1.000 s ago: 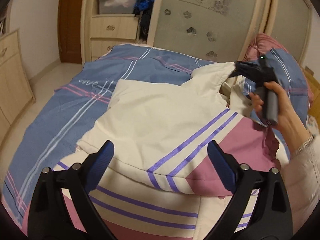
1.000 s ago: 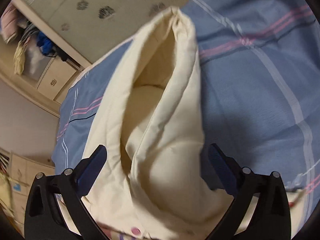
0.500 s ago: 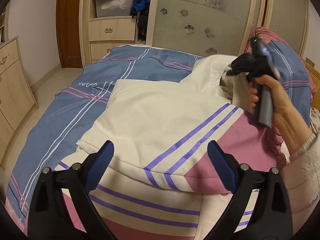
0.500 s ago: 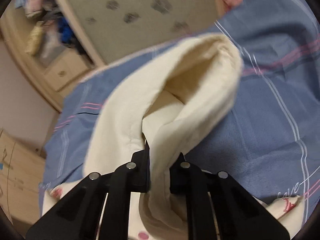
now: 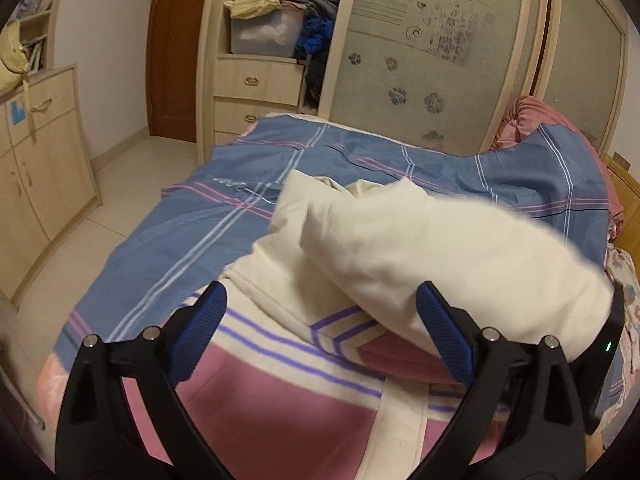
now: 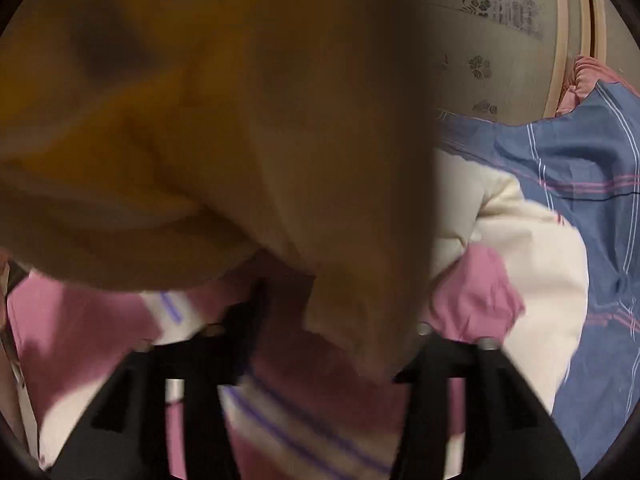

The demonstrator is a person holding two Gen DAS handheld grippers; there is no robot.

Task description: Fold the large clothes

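A large padded garment (image 5: 304, 384), cream with pink blocks and purple stripes, lies on the bed. Its cream hood or sleeve part (image 5: 452, 260) is lifted and swung over the body, blurred by motion. My left gripper (image 5: 320, 332) is open and empty, hovering just above the garment's striped part. In the right wrist view the cream fabric (image 6: 224, 132) hangs right in front of the lens and hides most of the view. My right gripper (image 6: 320, 344) is blurred, its jaws stand apart, and the cloth drapes between them. The right gripper's body shows at the left wrist view's right edge (image 5: 608, 344).
The bed has a blue sheet with pink and white stripes (image 5: 224, 208). A wardrobe with frosted sliding doors (image 5: 424, 52) and drawers (image 5: 256, 92) stands behind. A wooden cabinet (image 5: 36, 152) is at the left. Pink bedding (image 5: 536, 116) lies at the far right.
My right gripper, shut on the cream part half a second ago, has swung it over the garment towards me and its jaws have come apart. The left gripper has tilted up a little.
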